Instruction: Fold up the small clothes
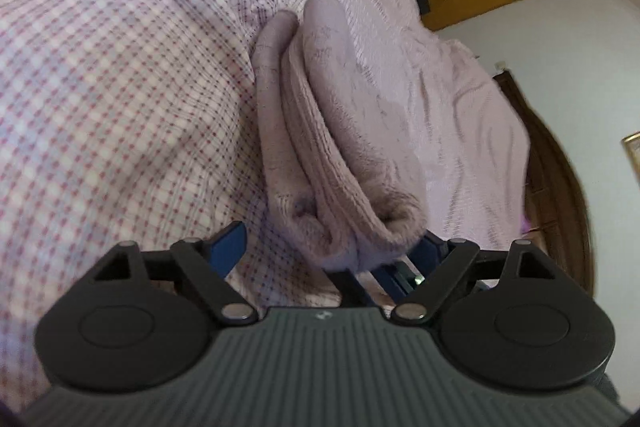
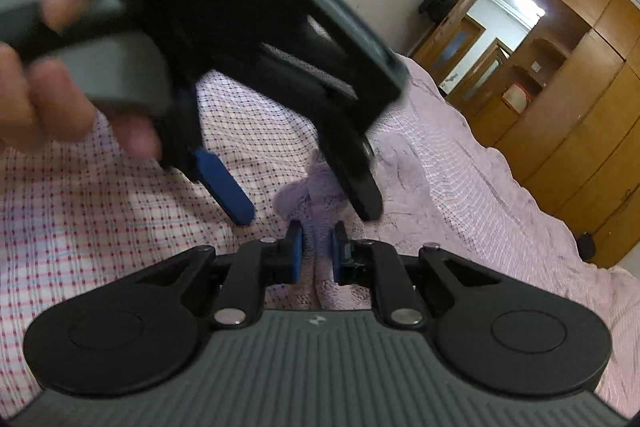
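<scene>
Bed w/ pink-checked sheet [image 1: 120, 87] and pale lilac blanket [image 2: 460, 167]; wood wardrobe [image 2: 580, 75] and white wall [image 1: 560, 39] behind, no readable writing. Folded lilac cloth [image 1: 332, 147] lies on the sheet by the blanket. Left gripper [image 1: 332, 251] jaws wide around its near end; right gripper [image 2: 318, 251] jaws narrow, pinching the cloth.

One lilac sock [image 1: 340, 147] — two grippers: left [image 1: 332, 251], right [image 2: 316, 251] — one checked bedsheet [image 1: 100, 87].
</scene>
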Motion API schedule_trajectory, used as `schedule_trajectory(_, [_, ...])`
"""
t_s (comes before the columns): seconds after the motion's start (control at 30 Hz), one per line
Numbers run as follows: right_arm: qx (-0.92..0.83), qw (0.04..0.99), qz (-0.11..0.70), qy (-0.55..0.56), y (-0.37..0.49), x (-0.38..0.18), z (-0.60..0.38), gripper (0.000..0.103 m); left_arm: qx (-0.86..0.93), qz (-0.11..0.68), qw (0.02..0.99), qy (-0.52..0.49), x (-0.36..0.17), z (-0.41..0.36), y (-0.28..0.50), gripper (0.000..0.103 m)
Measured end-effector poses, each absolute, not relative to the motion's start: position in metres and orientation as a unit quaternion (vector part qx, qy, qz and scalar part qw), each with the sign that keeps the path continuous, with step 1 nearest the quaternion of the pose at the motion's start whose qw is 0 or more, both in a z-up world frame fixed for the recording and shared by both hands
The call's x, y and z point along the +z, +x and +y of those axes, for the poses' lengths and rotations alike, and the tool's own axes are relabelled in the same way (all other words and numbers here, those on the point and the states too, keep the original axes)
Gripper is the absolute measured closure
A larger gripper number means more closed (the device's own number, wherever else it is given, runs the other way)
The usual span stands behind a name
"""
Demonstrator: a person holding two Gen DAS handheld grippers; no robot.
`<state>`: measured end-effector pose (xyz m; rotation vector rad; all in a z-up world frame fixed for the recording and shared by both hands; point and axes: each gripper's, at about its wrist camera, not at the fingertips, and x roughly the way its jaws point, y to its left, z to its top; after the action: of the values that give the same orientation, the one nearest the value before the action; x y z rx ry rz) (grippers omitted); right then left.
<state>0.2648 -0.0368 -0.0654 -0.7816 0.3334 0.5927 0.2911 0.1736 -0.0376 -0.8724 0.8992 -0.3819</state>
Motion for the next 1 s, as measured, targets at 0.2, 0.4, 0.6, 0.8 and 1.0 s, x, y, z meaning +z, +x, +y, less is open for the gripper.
schedule_trajectory(0.2, [0.297, 0.874, 0.154, -0.352, 0.267, -0.078, -0.049, 0.087, -0.165, 0.408, 0.819, -0.369, -0.031, 0.153, 0.302, 0.018])
schedule_trajectory(0.4, [0.296, 0.900, 0.187, -0.259, 0.268, -0.076, -0.079, 0.070, -0.145, 0.410, 0.840, -0.326, -0.030, 0.134, 0.307, 0.029])
schedule_trajectory(0.6, [0.242, 0.938, 0.205, -0.143, 0.269, -0.061, -0.137, 0.061, -0.132, 0.402, 0.851, -0.310, -0.033, 0.146, 0.282, 0.029])
schedule_trajectory(0.8, [0.198, 0.954, 0.226, -0.003, 0.281, -0.051, -0.187, 0.056, -0.129, 0.396, 0.862, -0.289, -0.031, 0.135, 0.281, 0.037])
schedule_trajectory(1.0, [0.174, 0.952, 0.234, 0.096, 0.286, -0.042, -0.213, 0.026, -0.132, 0.395, 0.862, -0.288, -0.037, 0.139, 0.282, 0.039])
